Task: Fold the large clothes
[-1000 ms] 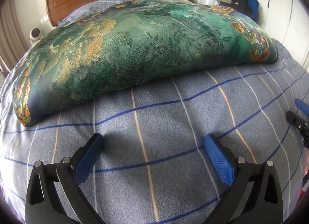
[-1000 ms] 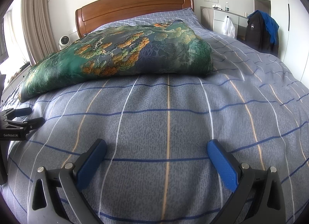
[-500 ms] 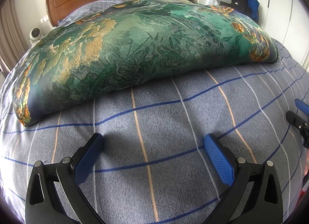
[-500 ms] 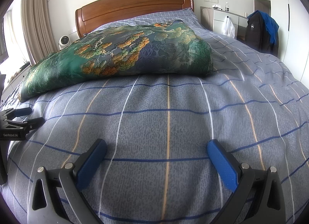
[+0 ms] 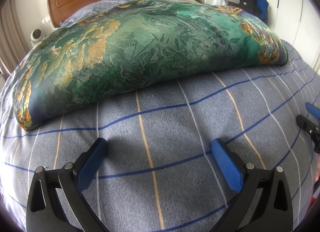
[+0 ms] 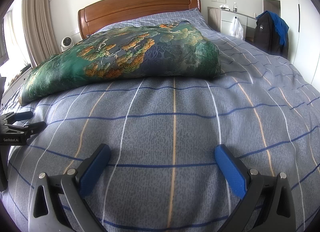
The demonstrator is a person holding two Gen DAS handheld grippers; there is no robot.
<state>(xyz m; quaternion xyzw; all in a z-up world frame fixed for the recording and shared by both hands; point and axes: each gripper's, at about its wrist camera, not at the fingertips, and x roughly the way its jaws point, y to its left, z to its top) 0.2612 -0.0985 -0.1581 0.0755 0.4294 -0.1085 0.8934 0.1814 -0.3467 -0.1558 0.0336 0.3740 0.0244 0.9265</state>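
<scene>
A large green cloth with orange and gold flower patterns [image 5: 144,52] [image 6: 128,60] lies folded in a thick band across the middle of the bed. My left gripper [image 5: 159,148] hovers open over the bare bedspread, a short way in front of the cloth's near edge. My right gripper [image 6: 162,152] is open too, over the bedspread in front of the cloth's right end. Neither holds anything. In the left wrist view the right gripper [image 5: 310,118] shows at the right edge; in the right wrist view the left gripper [image 6: 26,121] shows at the left edge.
The bed has a grey-blue checked bedspread [image 5: 180,124] [image 6: 250,100] and a wooden headboard [image 6: 140,6]. A white fan [image 6: 67,43] and curtains [image 6: 38,22] stand to the left. On the right are a white cabinet [image 6: 234,18] and a dark backpack with blue cloth [image 6: 272,30].
</scene>
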